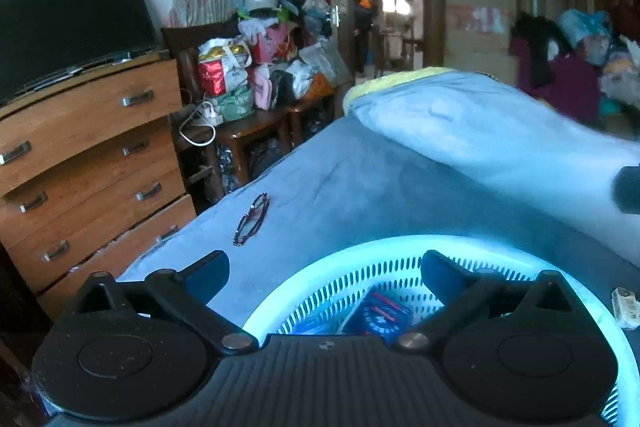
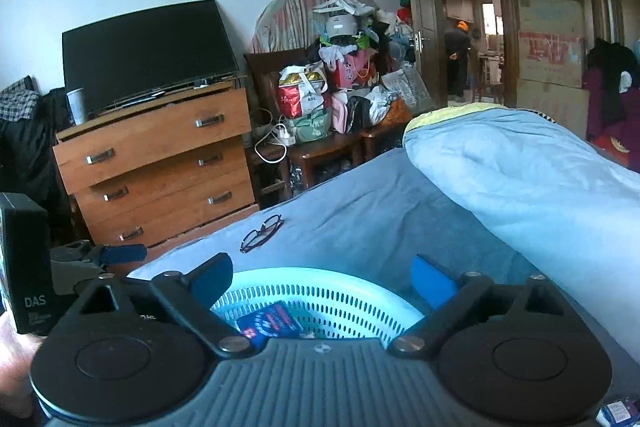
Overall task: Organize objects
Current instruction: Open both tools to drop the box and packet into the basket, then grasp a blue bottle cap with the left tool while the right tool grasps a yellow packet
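Bed (image 1: 360,179): blue sheet, cluttered bedroom behind.
Basket (image 1: 360,247): near, holds blue packets.
Glasses (image 1: 251,219): far left, loose.
Left gripper (image 1: 325,267), right gripper (image 2: 323,277): spread wide, empty.
Advice: pinch glasses' bridge gently.

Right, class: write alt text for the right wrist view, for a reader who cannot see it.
An open gripper hovers over a pale blue perforated basket on a blue-covered bed, a dark blue packet inside it. Glasses lie on the bed beyond; a wooden dresser with a television stands behind.
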Demonstrator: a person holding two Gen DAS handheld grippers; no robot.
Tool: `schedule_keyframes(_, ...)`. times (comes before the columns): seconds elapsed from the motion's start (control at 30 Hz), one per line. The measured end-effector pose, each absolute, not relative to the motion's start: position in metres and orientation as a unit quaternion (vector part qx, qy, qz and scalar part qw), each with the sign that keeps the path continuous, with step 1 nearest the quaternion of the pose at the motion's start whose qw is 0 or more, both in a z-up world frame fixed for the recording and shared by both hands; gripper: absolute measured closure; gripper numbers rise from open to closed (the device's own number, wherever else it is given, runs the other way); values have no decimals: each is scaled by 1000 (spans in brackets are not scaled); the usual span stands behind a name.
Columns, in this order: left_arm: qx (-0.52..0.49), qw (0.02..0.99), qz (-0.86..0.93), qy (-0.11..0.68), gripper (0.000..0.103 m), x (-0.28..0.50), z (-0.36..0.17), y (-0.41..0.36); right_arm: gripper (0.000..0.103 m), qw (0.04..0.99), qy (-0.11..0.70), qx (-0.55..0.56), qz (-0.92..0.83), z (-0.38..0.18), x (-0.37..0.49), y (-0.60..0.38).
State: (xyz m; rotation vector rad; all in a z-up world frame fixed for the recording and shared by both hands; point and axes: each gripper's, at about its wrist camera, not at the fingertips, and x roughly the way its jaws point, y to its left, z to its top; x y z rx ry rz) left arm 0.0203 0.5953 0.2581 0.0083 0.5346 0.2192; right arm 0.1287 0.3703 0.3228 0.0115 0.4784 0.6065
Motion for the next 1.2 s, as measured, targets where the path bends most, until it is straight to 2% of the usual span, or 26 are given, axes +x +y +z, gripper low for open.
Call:
schedule_keyframes(0.27,0,969,78,236,0,11,271,571,9,936,200,65,282,313,99,310)
schedule_keyframes(0.4,-1,981,-16,194,0,-10,278,516,5,956,154,72,238,266,40,232)
schedule_keyframes(0.5,25,978,-113,172,0,-31,272,449,8,960,204,87,171,217,3,165)
schedule_keyframes(0.57,29,968,-178,174,0,-42,258,407,19,961,242,89,97,183,-19,115)
schedule_keyframes(0.7,45,937,-250,239,0,-41,200,339,26,945,309,103,-22,129,-41,28)
schedule_keyframes(0.9,77,903,-278,318,2,-32,118,297,25,934,332,103,-85,88,-18,-32)
schedule_keyframes(1.2,100,899,-288,315,2,-22,95,297,21,925,356,80,-105,50,62,-43)
